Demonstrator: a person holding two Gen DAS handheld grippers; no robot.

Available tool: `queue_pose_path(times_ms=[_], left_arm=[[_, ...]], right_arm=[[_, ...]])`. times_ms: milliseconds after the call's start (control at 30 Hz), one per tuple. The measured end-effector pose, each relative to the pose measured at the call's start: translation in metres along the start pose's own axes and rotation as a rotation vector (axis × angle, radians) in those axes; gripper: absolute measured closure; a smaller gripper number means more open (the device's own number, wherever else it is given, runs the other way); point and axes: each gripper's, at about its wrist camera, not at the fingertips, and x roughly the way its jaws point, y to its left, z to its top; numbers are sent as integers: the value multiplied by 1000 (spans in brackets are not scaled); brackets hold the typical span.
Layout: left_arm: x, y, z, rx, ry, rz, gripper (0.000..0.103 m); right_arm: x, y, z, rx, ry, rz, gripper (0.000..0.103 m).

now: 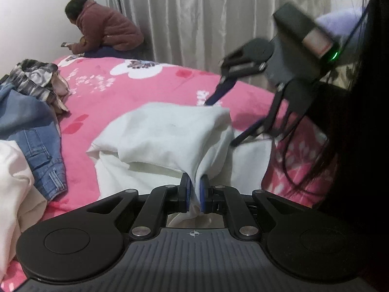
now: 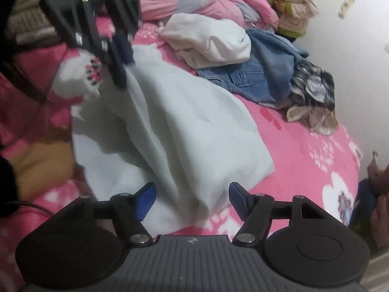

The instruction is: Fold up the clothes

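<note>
left gripper (image 1: 194,191) pinches white garment (image 1: 167,133); pinched edge hidden.

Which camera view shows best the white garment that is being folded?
The right wrist view: the white garment lies almost whole across the pink bed cover, between the open right gripper and the left gripper. The left wrist view shows only the near part, pinched in the left jaws.

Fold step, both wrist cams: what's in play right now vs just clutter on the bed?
In play:
- white garment, one edge lifted
- left tool, shut on the garment
- right tool, open at its near corner

Lying about:
- denim jeans
- crumpled white top
- plaid garment
- pink floral bedspread
</note>
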Motion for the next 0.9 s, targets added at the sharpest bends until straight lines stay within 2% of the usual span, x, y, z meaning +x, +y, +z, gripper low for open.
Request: queue_pose_path(times_ms=[33,67,100,233,367,467,533,600,633,667,700,733,767,833,900], left_arm=[[0,-1,1,7,3,0,97],[-2,-4,0,13,6,1,97],[-4,-5,0,17,6,2,97],[-17,-6,6,6,7,-27,97],[-14,-10,5,5,40,-115,100],[11,-23,-14,112,112,-94,100],[30,-28,-30,121,162,-119,100],[41,-28,-41,94,194,-149,100],[43,-29,-43,91,203,-151,97],[43,-29,-43,93,213,-148,95],[41,-28,-43,87,228,-142,85],[37,-25,-41,69,240,-136,73],[32,-21,-39,48,251,-129,71],[14,-5,-33,-37,247,-163,71],[-5,17,-24,-182,190,-207,71]], right_arm=[[5,-2,0,22,-8,1,62],[6,-4,1,44,-16,-8,84],[4,-6,3,60,-24,-21,90],[-26,-6,6,58,-71,-61,96],[-41,5,2,34,-19,-10,96],[-33,22,-6,9,32,39,96],[-28,31,-9,-1,32,61,96],[-27,38,-10,-12,27,86,96],[-26,41,-10,-24,32,102,95],[-26,44,-12,-38,36,110,90],[-27,46,-12,-53,40,111,86],[-27,48,-13,-69,43,110,76],[-28,49,-13,-84,46,108,64],[-33,49,-13,-85,65,102,47],[-40,45,-16,-51,93,130,46]])
